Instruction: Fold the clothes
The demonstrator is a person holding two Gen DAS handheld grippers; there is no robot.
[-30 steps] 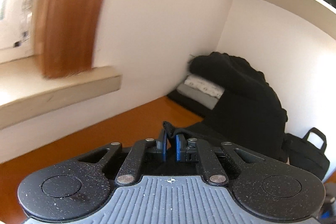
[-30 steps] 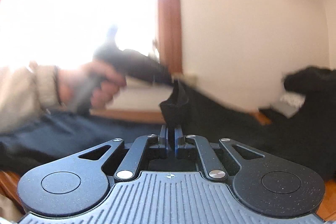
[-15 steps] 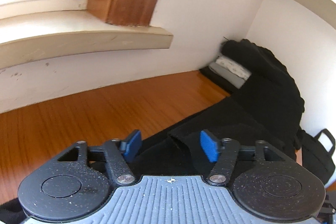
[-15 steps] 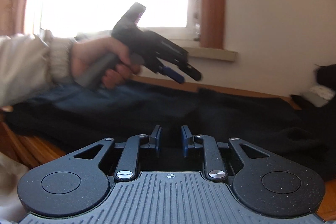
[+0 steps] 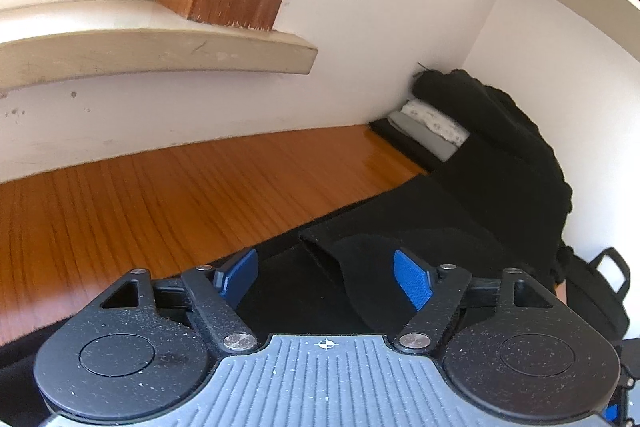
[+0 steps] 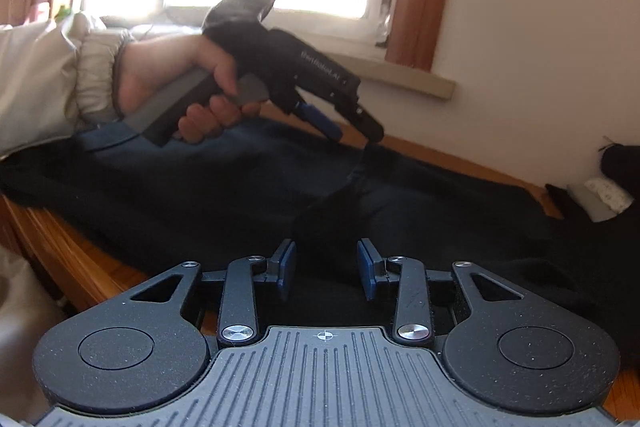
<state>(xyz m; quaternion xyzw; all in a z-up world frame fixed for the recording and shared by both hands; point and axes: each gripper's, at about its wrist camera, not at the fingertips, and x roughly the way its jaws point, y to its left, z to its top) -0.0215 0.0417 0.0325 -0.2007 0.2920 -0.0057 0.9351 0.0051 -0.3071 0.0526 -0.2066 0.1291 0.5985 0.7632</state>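
While the left wrist view looks down over the wooden bench [image 5: 192, 195], the left claw [image 5: 326, 279] stands wide apart, its jaws having just been opening; a fold of the black garment [image 5: 400, 235] lies loose between the blue pads [image 5: 412, 279], which do not press on it. The cloth runs from 6 o'clock up toward 2 o'clock, where a dark heap of clothes [image 5: 500, 147] sits in the corner against the white wall [image 5: 380, 7]. A windowsill [image 5: 160, 51] juts out at 10 o'clock.

From the right wrist view, the right claw [image 6: 326, 271] is partly open, also just widening, over the garment [image 6: 240, 195] without gripping it. At 10 o'clock a hand [image 6: 168, 83] in a pale sleeve [image 6: 40, 75] holds the left claw [image 6: 356, 131] just above the cloth.
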